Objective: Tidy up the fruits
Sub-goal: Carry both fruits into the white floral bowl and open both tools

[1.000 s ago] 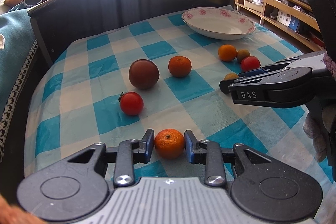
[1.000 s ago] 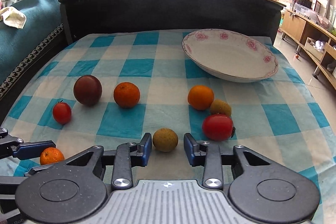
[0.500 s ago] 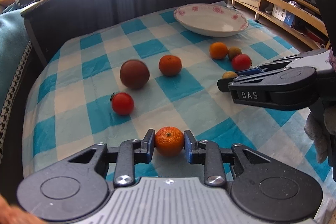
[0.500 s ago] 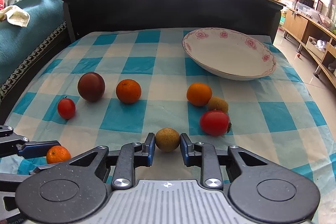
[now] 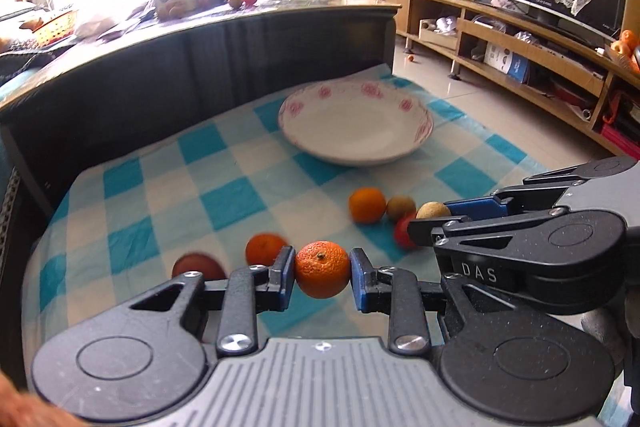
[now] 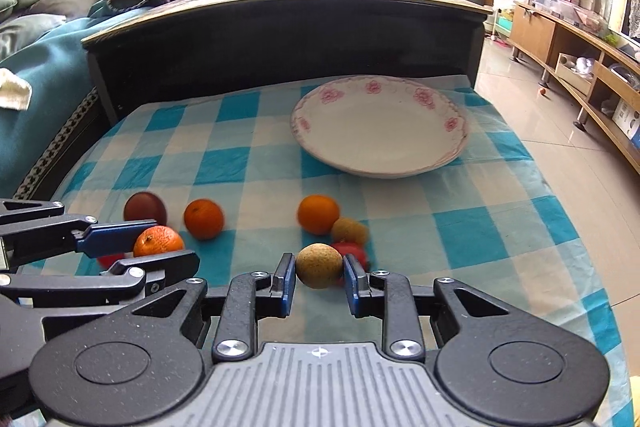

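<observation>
My left gripper (image 5: 322, 275) is shut on a small tangerine (image 5: 322, 269) and holds it above the checked cloth. My right gripper (image 6: 319, 273) is shut on a tan round fruit (image 6: 320, 265), also lifted. Each gripper shows in the other's view: the right gripper (image 5: 434, 215) at the right edge, the left gripper (image 6: 172, 245) at the left edge. An empty white plate (image 6: 380, 131) with pink flowers sits at the far right of the cloth. Two oranges (image 6: 204, 219) (image 6: 318, 214), a dark plum (image 6: 145, 207), a brownish fruit (image 6: 350, 230) and a red tomato (image 6: 354, 250) lie on the cloth.
A dark raised table edge (image 6: 280, 39) walls the far side of the blue-and-white cloth (image 6: 460, 227). A small tomato (image 6: 110, 259) peeks out under the left gripper. A sofa with a teal blanket (image 6: 40, 67) is on the left, wooden shelving (image 5: 540, 39) and tiled floor on the right.
Both grippers closed on their fruits, the left on the tangerine and the right on the tan fruit, then rose off the cloth and moved toward the plate.
</observation>
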A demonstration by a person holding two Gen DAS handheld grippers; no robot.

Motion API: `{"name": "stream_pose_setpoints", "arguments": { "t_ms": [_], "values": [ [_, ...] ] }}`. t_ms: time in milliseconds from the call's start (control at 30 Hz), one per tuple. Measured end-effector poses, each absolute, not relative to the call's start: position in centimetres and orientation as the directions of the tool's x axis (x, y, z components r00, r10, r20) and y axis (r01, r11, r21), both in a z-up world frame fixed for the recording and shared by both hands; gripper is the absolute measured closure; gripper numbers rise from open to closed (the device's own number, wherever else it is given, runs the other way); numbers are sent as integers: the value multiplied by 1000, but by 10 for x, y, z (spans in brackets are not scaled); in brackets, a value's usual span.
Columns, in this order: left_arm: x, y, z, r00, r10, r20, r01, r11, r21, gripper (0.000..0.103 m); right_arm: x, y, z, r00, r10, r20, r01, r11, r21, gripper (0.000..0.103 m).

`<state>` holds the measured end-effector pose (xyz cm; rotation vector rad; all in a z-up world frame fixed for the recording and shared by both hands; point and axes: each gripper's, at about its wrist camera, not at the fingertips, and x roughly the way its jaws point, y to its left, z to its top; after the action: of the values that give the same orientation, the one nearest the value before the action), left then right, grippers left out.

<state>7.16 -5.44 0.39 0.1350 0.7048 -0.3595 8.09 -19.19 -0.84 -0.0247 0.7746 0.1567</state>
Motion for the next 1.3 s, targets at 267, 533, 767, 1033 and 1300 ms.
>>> {"name": "stream_pose_setpoints", "arguments": {
  "t_ms": [267, 533, 767, 1033, 1300],
  "values": [
    [127, -75, 19, 719, -322, -616, 409, 912, 0, 66, 124, -210, 8, 704, 105, -703, -118, 993, 30, 83],
    [174, -92, 7, 710, -343, -615, 422, 907, -20, 66, 167, -231, 3, 714, 93, -694, -73, 996, 58, 83],
    [189, -95, -6, 694, -354, -627, 424, 905, -42, 66, 184, -235, -8, 698, 105, -708, -80, 994, 69, 83],
    [201, -94, -14, 690, -361, -627, 421, 905, -58, 66, 195, -238, -15, 690, 124, -713, -84, 992, 91, 82],
    [206, -95, -18, 686, -370, -627, 421, 904, -73, 65, 198, -240, -18, 692, 129, -710, -80, 992, 102, 80]
  ]
}}
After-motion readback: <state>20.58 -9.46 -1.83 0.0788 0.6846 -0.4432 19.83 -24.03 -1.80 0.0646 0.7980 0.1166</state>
